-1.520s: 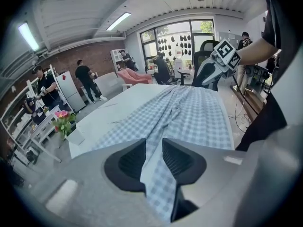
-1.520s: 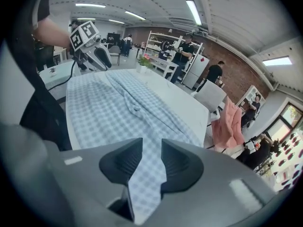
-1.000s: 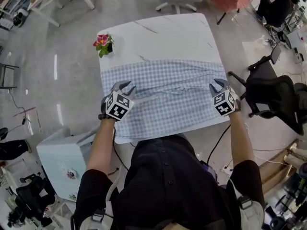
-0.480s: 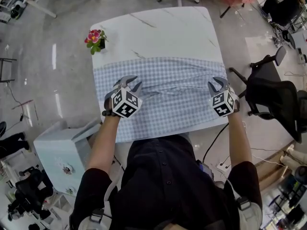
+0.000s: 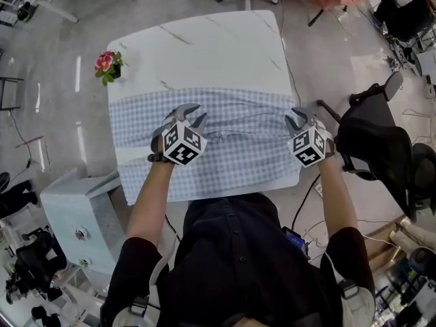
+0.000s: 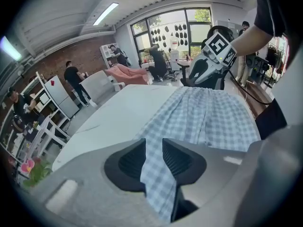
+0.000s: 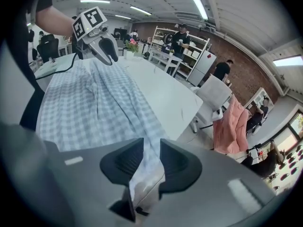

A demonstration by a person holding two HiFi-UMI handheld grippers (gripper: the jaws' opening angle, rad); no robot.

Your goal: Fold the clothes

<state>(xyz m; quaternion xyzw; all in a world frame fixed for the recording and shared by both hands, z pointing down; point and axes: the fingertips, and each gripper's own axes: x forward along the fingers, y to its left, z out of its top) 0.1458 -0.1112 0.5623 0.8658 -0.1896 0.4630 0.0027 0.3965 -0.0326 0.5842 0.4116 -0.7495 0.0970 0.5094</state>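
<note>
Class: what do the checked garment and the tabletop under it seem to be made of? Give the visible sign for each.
The checked garment: thin woven cloth, probably cotton, matte; it gathers into soft wrinkles. The tabletop: white with grey veins, smooth; marble or a marble-look surface, can't tell which.

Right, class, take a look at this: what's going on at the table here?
A person at a white table holds a gripper in each hand. A blue checked cloth lies spread across the table's near half. Both grippers are shut on it: the left gripper left of its middle, the right gripper by the table's right edge. A pot of flowers stands at the far left corner.
</note>
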